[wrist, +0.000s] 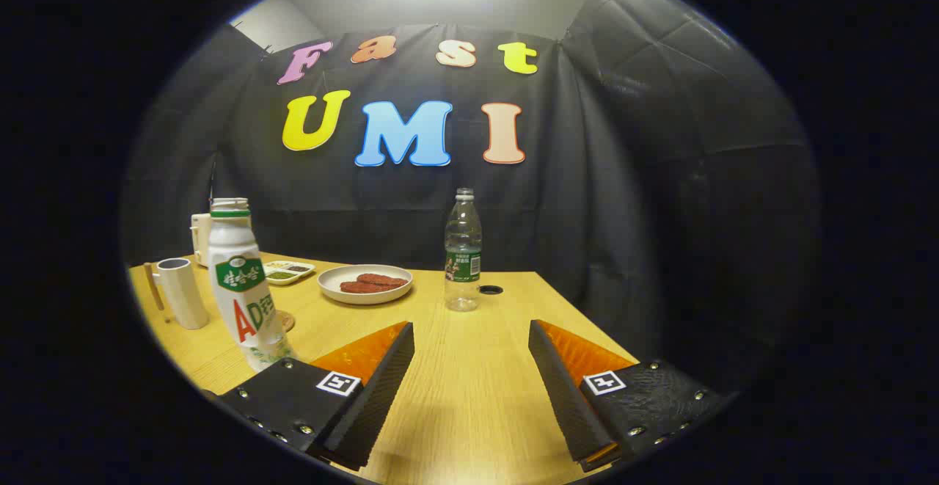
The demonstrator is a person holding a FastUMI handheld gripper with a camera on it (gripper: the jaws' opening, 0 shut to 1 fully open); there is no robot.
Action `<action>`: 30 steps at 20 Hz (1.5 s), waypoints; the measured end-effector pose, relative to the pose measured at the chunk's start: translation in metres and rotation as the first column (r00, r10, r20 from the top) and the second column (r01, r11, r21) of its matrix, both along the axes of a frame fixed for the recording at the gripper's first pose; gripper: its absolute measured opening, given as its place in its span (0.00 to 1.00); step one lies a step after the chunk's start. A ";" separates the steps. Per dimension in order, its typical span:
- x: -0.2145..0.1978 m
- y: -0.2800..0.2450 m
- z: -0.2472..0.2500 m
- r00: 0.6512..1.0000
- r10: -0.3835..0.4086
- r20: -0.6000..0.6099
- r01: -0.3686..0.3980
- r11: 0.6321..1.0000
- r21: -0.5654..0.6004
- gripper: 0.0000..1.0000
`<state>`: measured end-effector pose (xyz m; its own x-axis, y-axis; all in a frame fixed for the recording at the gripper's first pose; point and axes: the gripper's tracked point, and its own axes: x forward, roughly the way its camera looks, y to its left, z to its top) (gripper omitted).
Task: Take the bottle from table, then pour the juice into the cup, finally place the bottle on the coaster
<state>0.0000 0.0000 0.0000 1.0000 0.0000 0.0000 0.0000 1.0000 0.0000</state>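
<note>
Between your gripper's two fingers lies bare wooden table; the fingers stand wide apart and have hold of nothing. Just ahead of them and beyond, slightly toward the right finger's line, you have a clear plastic water bottle standing upright with a green label band; it looks nearly empty. A small dark round spot sits on the table just beside it, on its right.

Off your left finger, close in, stands the white juice bottle with a green ring below its cap and a green and red label; its base is just past the finger's outer side, not touching it as far as you can tell. A round coaster peeks out from behind that bottle, mostly hidden by it. Further left stands a white cup with a wooden handle, upright, apart from the bottle.

Beyond, toward the booth wall, you see a white plate holding two reddish-brown pieces, a small tray with food compartments to its left, and a pale boxy appliance behind the juice bottle.
</note>
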 end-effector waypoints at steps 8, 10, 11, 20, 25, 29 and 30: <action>-0.027 0.042 0.064 0.991 0.057 0.125 -0.069 0.993 0.098 0.95; -0.040 0.059 0.071 0.986 0.103 0.129 -0.118 0.987 0.110 0.95; -0.045 0.066 0.073 0.985 0.120 0.126 -0.135 0.984 0.118 0.95; -0.065 0.154 0.057 0.949 0.298 0.100 -0.307 0.948 0.087 0.95; -0.052 0.187 0.039 0.936 0.347 0.064 -0.352 0.932 0.090 0.95; -0.037 0.203 0.026 0.931 0.362 0.033 -0.364 0.927 0.093 0.95; -0.032 0.205 0.022 0.933 0.360 0.025 -0.361 0.928 0.095 0.95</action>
